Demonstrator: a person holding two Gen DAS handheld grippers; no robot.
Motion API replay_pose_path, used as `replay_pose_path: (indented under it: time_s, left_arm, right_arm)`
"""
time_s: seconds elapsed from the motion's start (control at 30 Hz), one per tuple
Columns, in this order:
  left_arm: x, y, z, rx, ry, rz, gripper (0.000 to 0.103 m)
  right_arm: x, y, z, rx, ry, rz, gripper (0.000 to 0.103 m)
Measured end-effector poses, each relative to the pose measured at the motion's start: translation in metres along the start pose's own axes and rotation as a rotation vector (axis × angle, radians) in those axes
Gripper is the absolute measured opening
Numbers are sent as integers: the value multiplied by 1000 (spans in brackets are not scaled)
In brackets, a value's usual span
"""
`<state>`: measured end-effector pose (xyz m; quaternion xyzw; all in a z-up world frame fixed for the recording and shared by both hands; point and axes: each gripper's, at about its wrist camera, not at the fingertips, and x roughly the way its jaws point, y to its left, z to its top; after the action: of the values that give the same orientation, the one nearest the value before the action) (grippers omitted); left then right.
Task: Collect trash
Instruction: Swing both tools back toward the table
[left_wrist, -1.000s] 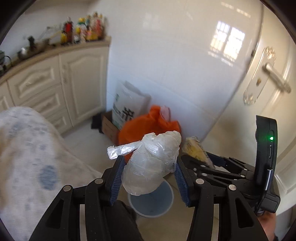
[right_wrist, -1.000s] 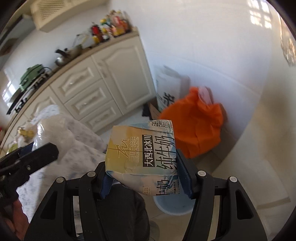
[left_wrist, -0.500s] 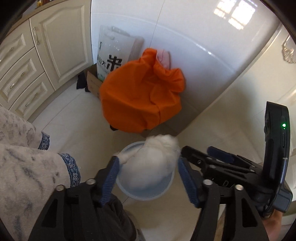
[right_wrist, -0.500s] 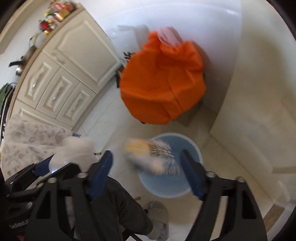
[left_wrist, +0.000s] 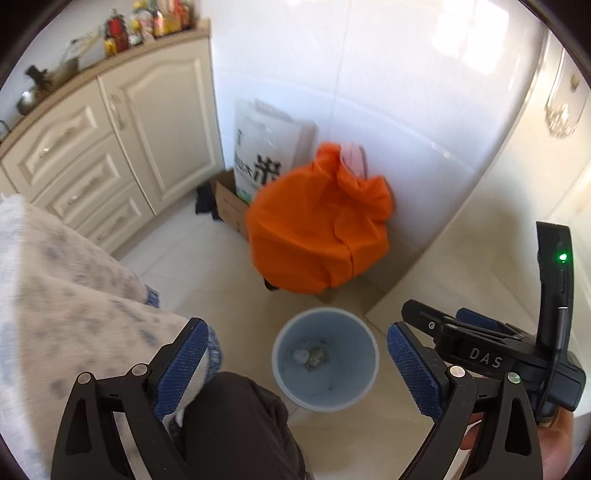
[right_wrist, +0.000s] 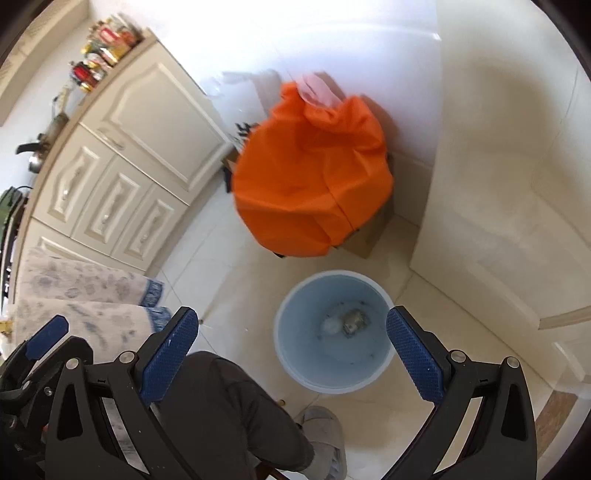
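Both my sets of jaws have just been opening and now stand wide with nothing between them: the left gripper (left_wrist: 297, 354) and the right gripper (right_wrist: 291, 341) each hang over the pale blue bin (right_wrist: 384, 295) at lower centre of frame, pointed steeply down so anything let go falls straight in. And there's the trash, lying at the bottom of the bin: a whitish plastic wad (right_wrist: 331, 325) just beside the crumpled carton (right_wrist: 355, 320). The orange bag (left_wrist: 317, 236) slumps against the wall above the bin, clear of my drop line, so this load looks done.
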<state>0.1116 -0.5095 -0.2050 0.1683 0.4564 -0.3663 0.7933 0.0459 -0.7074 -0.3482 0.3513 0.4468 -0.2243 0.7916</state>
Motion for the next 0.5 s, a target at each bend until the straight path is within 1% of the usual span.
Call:
replay_pose_path:
  time_s: [0.07,0.1,0.3,0.43,0.5]
  left_arm:
    - [-26,5,-2,-21,-58,2,98]
    - [-37,9,-6,-28,-77,6,101]
    - [-116,46,-36,-124,-233,47,102]
    - [-180,77,-68,-187,-348,110,102]
    - [-201,91,-85,-215,-380,147,102]
  right_arm:
    - [-13,16,1,-24,-26,12,103]
    - [-19,24,2,-40,-37,19,103]
    - [-68,96,-3,-151,-132,87,103]
    - [-99,151,-12,-239,-186,153,103]
    - [-114,177,-18,-277,-207,192,103]
